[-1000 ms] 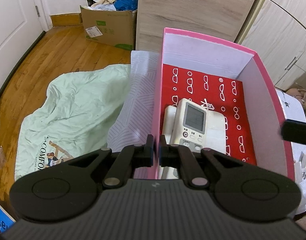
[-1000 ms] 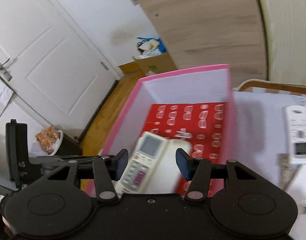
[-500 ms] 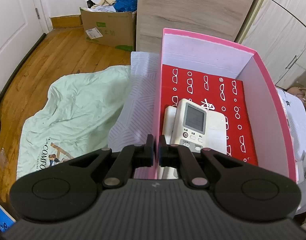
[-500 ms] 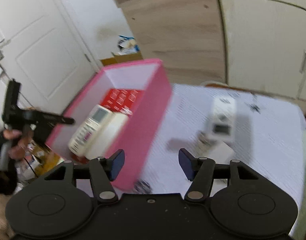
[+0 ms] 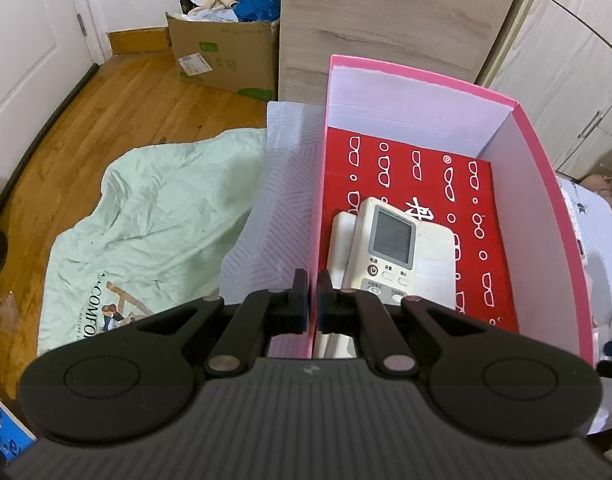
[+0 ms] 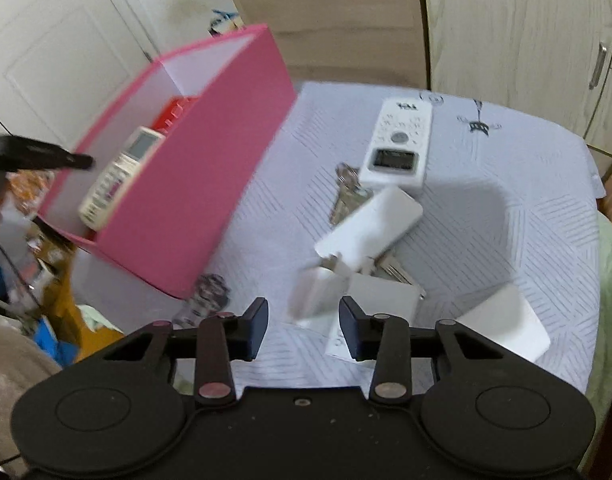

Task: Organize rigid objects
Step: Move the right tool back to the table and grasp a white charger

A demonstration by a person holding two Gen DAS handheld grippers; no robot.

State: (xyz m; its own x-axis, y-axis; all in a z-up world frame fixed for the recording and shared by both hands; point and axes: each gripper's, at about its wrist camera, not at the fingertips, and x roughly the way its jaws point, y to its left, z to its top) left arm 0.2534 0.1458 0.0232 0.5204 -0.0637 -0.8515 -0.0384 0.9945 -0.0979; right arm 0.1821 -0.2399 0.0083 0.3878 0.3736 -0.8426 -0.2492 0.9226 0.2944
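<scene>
Left wrist view: left hand-held gripper (image 5: pixel 312 300), jaws pressed together on the near-left wall of the pink box (image 5: pixel 546 184), apparently steadying it for loading. Inside, on a red printed lining (image 5: pixel 474 216): a cream remote with screen (image 5: pixel 390 248), lying across a white flat item (image 5: pixel 438 264). Beyond the box: green blanket (image 5: pixel 146 216) on wood floor, cardboard carton (image 5: pixel 226 56).

Right wrist view: right hand-held gripper (image 6: pixel 304 326), jaws closing, nothing pinched between them; a small white block (image 6: pixel 318 292) sits just ahead, likely the next pick. Still unsorted on the patterned bed cover (image 6: pixel 526 220): white remote (image 6: pixel 398 144), keys (image 6: pixel 348 192), white slab (image 6: pixel 370 224) overlapping the keys, white pad (image 6: pixel 506 326). The crowded pile hampers a clean grasp
</scene>
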